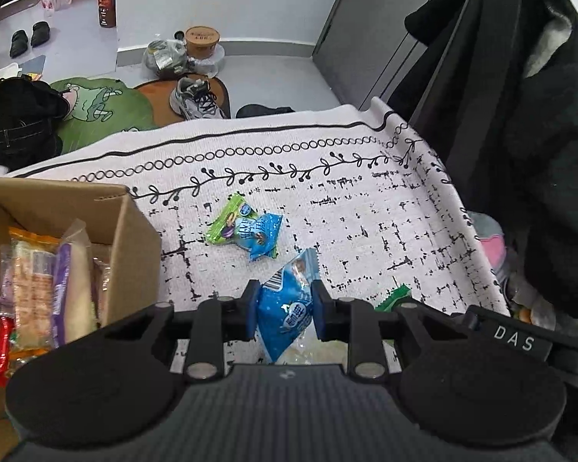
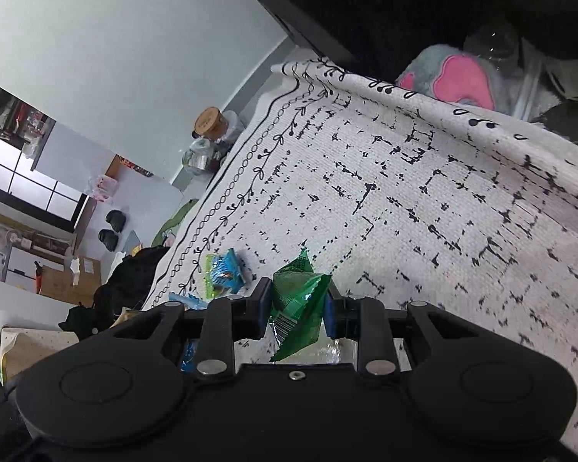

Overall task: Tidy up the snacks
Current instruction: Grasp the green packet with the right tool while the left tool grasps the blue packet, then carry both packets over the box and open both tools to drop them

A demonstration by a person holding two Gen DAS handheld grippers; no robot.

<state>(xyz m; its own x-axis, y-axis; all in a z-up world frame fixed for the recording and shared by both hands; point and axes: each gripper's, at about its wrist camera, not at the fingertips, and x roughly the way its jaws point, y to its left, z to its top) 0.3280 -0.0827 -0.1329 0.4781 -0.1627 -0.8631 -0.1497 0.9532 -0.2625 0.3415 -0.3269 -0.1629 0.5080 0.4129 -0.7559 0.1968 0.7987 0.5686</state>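
White patterned cloth (image 1: 346,200) covers the surface, with a shoe (image 1: 196,98) seen on the floor beyond its far edge. A blue packet (image 1: 285,308) is clamped between the fingers of the left gripper (image 1: 285,310), near the cloth's near edge. A green packet (image 2: 298,302) is gripped by the right gripper (image 2: 297,308). A box (image 1: 77,231) of snacks (image 1: 46,288) is set at the left edge; two packets (image 1: 246,229) lie mid-cloth.

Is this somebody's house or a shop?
Most likely a lived-in home: shoes and a sneaker lie on the floor, a coat hangs nearby, and snacks sit on a patterned tablecloth.
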